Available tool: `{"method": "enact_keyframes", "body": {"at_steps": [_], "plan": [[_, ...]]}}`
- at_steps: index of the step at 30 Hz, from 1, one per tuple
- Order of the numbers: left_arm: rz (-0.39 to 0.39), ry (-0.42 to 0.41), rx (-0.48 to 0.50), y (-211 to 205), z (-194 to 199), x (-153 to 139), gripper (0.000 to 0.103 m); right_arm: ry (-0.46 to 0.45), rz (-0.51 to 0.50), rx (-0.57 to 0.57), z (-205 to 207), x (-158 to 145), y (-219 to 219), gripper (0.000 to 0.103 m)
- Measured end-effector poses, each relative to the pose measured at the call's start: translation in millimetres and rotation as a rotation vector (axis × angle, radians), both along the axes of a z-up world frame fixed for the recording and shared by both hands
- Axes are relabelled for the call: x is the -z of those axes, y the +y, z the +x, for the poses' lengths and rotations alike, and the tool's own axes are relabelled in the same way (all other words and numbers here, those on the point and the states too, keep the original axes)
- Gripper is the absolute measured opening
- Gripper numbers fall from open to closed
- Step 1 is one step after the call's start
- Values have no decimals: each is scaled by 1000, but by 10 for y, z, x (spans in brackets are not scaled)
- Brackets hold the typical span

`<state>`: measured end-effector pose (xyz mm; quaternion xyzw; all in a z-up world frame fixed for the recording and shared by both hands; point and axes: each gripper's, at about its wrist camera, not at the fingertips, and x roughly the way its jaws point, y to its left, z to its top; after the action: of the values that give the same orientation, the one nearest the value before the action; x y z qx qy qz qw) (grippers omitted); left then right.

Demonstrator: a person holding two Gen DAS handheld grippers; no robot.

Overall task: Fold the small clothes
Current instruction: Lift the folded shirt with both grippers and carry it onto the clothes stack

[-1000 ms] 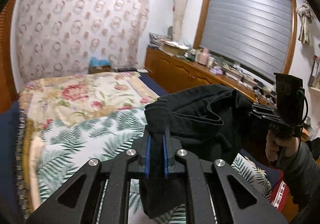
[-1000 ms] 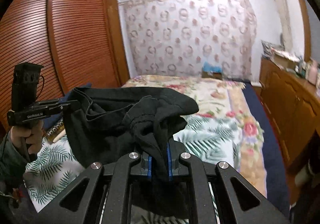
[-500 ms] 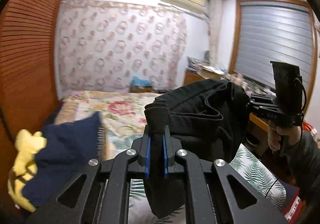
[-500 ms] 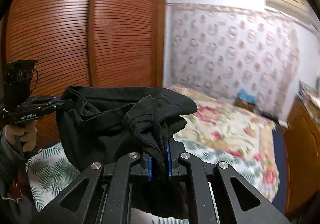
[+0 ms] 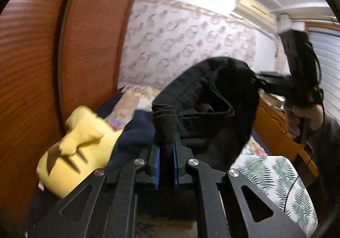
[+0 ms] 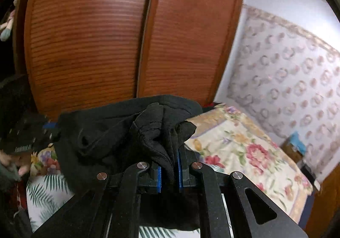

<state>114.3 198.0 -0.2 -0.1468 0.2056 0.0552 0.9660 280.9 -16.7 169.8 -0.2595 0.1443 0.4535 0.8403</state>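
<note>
Bed (image 6: pixel 244 153) below, running alongside a brown slatted wardrobe. Spread across it: a floral blanket (image 6: pixel 238 142) at the far end and a white palm-leaf sheet (image 5: pixel 274 176) at the near end. Lying on the wardrobe side: 1 dark navy cloth (image 5: pixel 136 131) and 1 yellow plush toy (image 5: pixel 74 148), touching each other.

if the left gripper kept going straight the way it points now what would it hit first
Apart from the black garment already pinched in the left gripper, probably the dark blue fabric on the bed just ahead. Depth is hard to judge in this blurred view.
</note>
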Motion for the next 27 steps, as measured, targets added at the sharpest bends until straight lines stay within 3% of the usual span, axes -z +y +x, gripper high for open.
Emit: {"method": "enact_keyframes", "body": {"at_steps": [7, 9, 10, 12, 18, 23, 27], "plan": [[-21, 87, -52, 221, 92, 344, 11, 30, -95, -2, 695, 291, 764, 12], [-27, 105, -57, 238, 71, 439, 11, 62, -88, 17, 858, 324, 827, 20], [-30, 108, -58, 224, 43, 441, 11, 78, -77, 35, 899, 333, 833, 30], [-35, 117, -64, 232, 23, 437, 11, 73, -47, 77, 970, 314, 775, 39], [-39, 148, -82, 288, 37, 483, 11, 60, 25, 102, 994, 297, 478, 40], [-13, 166, -83, 252, 38, 476, 11, 123, 10, 33, 840, 622, 493, 40], [7, 173, -90, 245, 6, 450, 33, 143, -14, 90, 1115, 895, 525, 40]]}}
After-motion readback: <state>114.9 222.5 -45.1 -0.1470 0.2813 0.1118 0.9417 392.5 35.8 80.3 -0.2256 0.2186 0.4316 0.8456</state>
